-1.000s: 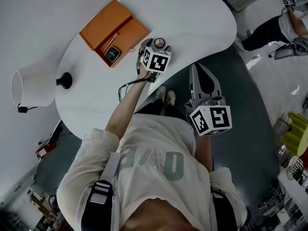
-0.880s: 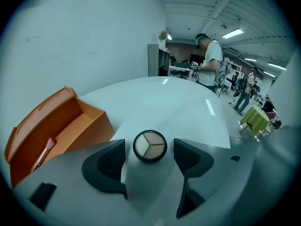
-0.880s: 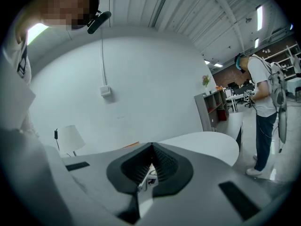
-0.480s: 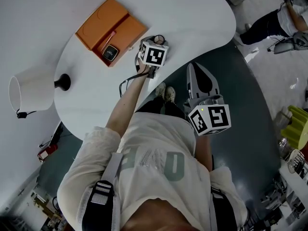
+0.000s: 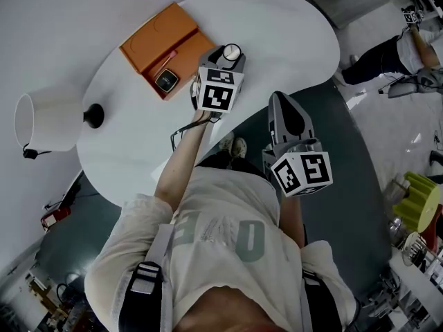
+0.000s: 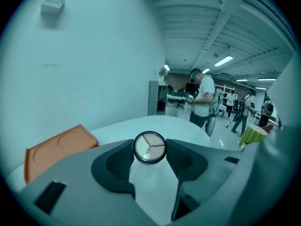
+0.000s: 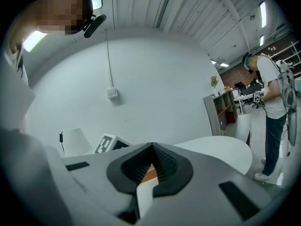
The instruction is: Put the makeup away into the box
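A round compact (image 6: 149, 147) with a three-part pale face sits between the pads of my left gripper (image 6: 149, 155), which has just been closing and is now shut on it. In the head view the left gripper (image 5: 227, 58) holds the compact (image 5: 231, 51) above the white table (image 5: 284, 26), just right of the open orange box (image 5: 158, 37). A small dark square case (image 5: 165, 80) and a pink stick (image 5: 165, 59) lie in the box. My right gripper (image 5: 279, 97) hangs shut and empty off the table's near edge; its jaws (image 7: 151, 150) meet at the tip.
A white lamp shade (image 5: 43, 123) and its black base (image 5: 94, 115) stand at the table's left end. A black cable (image 5: 177, 131) hangs at the near edge. A person (image 5: 391, 43) stands at the far right, and a yellow-green stool (image 5: 422, 199) is on the floor.
My left gripper closed on the round compact at the table and lifted it, now nearer the orange box. The right gripper has barely shifted.
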